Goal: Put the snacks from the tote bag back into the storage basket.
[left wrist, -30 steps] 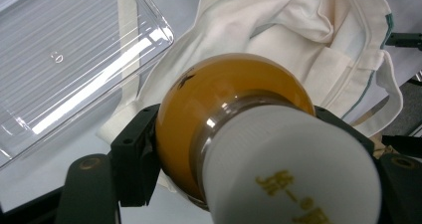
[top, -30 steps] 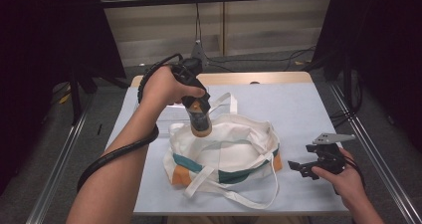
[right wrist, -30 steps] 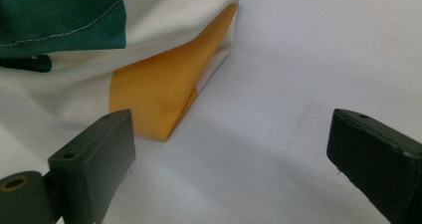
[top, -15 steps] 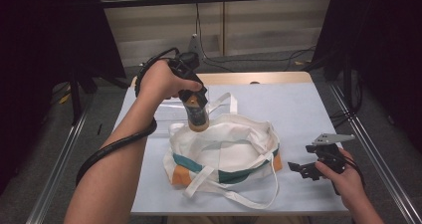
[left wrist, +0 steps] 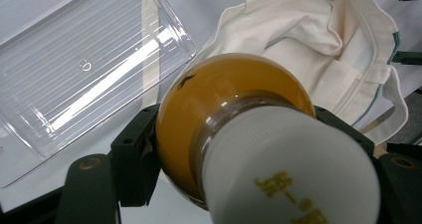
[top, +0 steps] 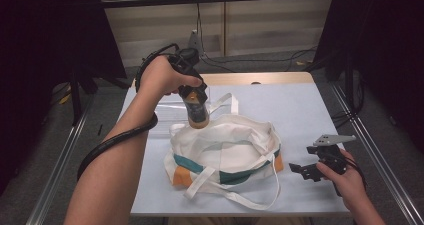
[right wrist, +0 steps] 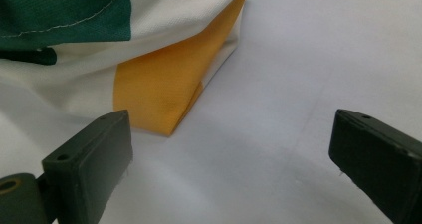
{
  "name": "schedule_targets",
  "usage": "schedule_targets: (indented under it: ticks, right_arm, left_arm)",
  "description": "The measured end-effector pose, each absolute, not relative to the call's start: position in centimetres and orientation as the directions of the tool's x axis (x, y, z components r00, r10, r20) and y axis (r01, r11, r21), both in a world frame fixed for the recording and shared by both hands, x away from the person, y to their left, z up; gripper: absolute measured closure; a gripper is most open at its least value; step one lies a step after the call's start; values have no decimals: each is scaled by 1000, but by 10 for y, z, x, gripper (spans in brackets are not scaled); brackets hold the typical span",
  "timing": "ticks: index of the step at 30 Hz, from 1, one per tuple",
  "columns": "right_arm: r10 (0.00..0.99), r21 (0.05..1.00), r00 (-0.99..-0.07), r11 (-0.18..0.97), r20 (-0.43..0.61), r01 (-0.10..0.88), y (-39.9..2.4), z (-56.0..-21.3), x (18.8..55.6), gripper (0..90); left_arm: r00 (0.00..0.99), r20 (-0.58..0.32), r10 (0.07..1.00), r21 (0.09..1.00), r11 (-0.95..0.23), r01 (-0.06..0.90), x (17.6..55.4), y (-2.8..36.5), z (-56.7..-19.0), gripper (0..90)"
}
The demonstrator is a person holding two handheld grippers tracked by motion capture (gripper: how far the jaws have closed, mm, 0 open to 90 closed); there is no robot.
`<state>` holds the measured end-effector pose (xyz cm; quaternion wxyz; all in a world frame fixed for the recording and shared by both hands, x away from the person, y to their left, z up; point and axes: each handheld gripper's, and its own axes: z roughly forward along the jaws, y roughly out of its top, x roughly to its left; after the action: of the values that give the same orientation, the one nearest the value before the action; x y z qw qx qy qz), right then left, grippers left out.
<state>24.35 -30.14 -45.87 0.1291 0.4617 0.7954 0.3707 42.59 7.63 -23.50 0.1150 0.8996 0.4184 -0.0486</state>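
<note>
My left gripper is shut on a small bottle of amber liquid with a white printed label. It points down, and the bottle's rounded amber end hangs just over the back left rim of a white tote bag. The bag lies open on the table, with green and orange patches and loose white straps. My right gripper rests low at the bag's right, open, with nothing between its jaws. Its own view has the bag's orange corner just ahead of the right gripper.
A clear plastic tray lies flat on the pale table at the back left, beside the bag. A strap loops out toward the front edge. Metal rails run along both sides, and cables trail on the floor behind.
The left hand has edged slightly up and to the left with the bottle still gripped. The right gripper has stayed where it was.
</note>
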Motion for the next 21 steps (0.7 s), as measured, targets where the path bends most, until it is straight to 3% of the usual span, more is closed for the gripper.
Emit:
schedule_targets:
  ticks: [21]
  right_arm:
    - [825, 708, -550, 309, 134, 635, -301, -459, 245, 35]
  left_arm:
    - [645, -170, 745, 178, -620, 764, 441, 76, -233, 298]
